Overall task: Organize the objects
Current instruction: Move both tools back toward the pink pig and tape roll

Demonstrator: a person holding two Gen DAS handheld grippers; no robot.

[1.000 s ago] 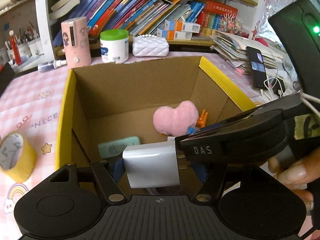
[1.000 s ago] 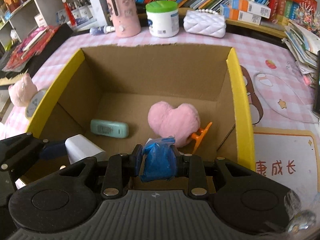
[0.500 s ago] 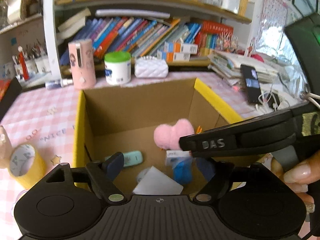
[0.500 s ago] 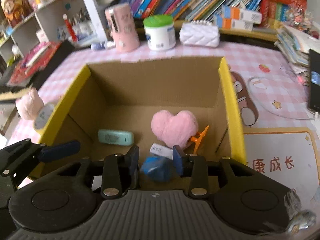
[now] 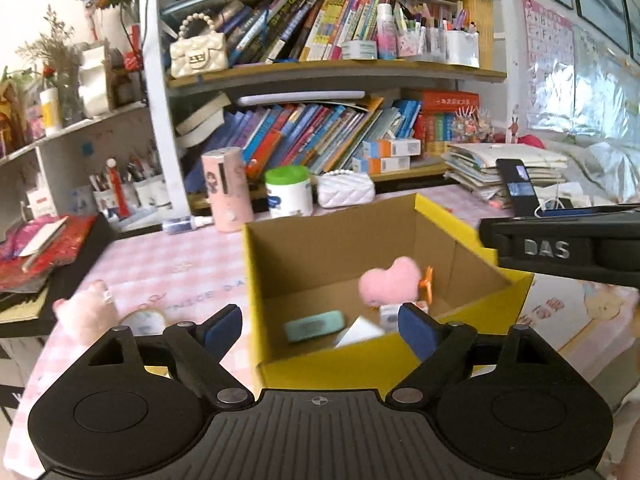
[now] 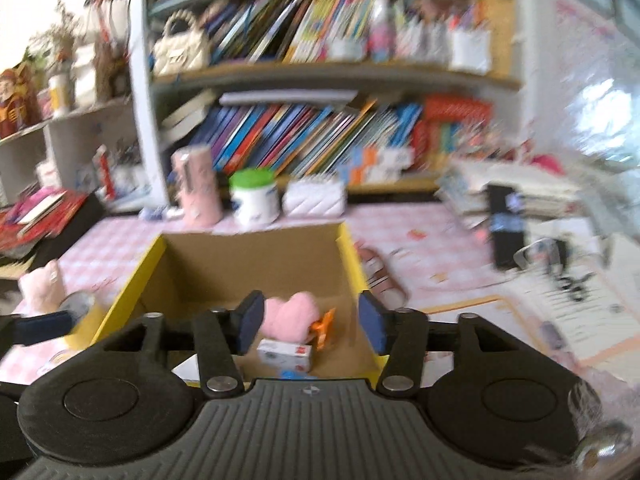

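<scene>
Inside cardboard box (image 5: 328, 240), teal case (image 5: 314, 325) lying crosswise, both grippers' jaws opening, empty

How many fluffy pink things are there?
2: a fluffy pink heart inside the yellow-rimmed cardboard box, and a fluffy pink plush toy on the table beside it. Others may be hidden.

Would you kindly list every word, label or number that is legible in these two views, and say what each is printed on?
"DAS": raised letters on the black right gripper body.
"NICE DA": faint print on the pink checked tablecloth, cut off by the cardboard box.
Alphabet letters on the wall poster: too small to read reliably.
Book spines, small white carton, orange mat print: too blurred.
</scene>
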